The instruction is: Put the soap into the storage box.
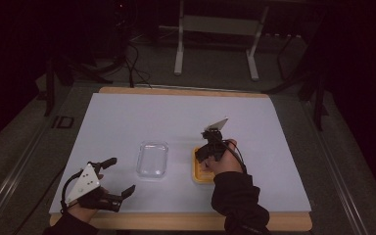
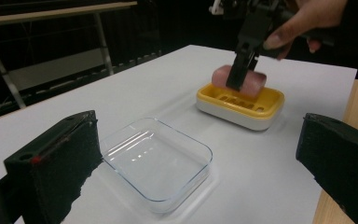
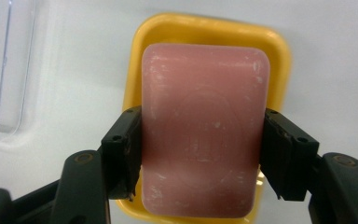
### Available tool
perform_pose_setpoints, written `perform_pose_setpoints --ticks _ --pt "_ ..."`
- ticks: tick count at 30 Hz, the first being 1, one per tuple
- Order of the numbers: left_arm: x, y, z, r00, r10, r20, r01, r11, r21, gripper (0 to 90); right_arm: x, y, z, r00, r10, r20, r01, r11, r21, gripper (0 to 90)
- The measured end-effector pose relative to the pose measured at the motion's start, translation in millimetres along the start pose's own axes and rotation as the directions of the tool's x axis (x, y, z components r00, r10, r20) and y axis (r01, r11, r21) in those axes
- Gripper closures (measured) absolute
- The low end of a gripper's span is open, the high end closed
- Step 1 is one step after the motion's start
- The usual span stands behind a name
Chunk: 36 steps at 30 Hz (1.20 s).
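Soap point(image 3: 204, 135) — a stiff, slick pink bar — sits clamped across its long sides by the right hand-held gripper point(image 3: 203, 154), centre frame over the yellow dish point(image 2: 240, 100); left hand-held gripper point(image 1: 119, 175) gapes idle.

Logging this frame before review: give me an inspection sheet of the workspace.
Surface: white sheet over a wooden table, flat.
Job's things: pink soap bar held over the yellow soap dish; whether it touches the dish cannot be told.
Clutter: clear glass container, empty, beside the dish.
Grippers: right gripper shut on the soap bar's long sides, pointing down; left gripper open, near the table's front edge.
Cables: black cable trailing over the right hand; more on the floor behind.
Surroundings: dark room, white metal frame beyond the table.
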<state>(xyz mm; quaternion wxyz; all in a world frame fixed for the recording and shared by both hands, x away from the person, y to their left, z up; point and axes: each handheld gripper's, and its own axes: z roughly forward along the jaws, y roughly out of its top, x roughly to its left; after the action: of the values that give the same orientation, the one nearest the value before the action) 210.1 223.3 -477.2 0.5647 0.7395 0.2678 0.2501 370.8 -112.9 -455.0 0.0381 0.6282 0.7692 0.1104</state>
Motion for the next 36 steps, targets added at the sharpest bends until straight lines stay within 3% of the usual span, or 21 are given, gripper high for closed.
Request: perform_pose_setpoints --ticks 9,19,24,31,36 --pt "-0.3 0.0 -0.1 1.0000 0.001 0.000 -0.001 1.0000 -0.001 0.2 0.2 -6.2 18.0 0.9989 0.043 -0.018 -0.043 0.999 0.020 37.5" --pt "-0.3 0.0 0.1 1.0000 0.001 0.003 -0.001 1.0000 0.000 0.2 1.2 -5.7 25.0 0.9993 0.037 -0.006 -0.037 0.999 0.039 36.2" --pt "-0.6 -0.1 0.1 1.0000 0.001 0.004 -0.001 1.0000 0.000 0.2 4.3 -4.0 19.7 0.9995 0.032 -0.005 -0.032 0.999 0.024 36.2" --pt "0.1 -0.2 0.7 1.0000 -0.002 0.004 0.002 1.0000 0.005 0.2 4.8 -1.3 1.3 0.9991 -0.025 0.036 0.026 0.999 -0.025 34.3" --pt "-0.1 -1.0 -0.4 1.0000 -0.003 0.001 0.003 1.0000 0.005 0.2 8.2 2.2 -11.0 0.9930 -0.116 0.026 0.116 0.992 -0.039 30.2"
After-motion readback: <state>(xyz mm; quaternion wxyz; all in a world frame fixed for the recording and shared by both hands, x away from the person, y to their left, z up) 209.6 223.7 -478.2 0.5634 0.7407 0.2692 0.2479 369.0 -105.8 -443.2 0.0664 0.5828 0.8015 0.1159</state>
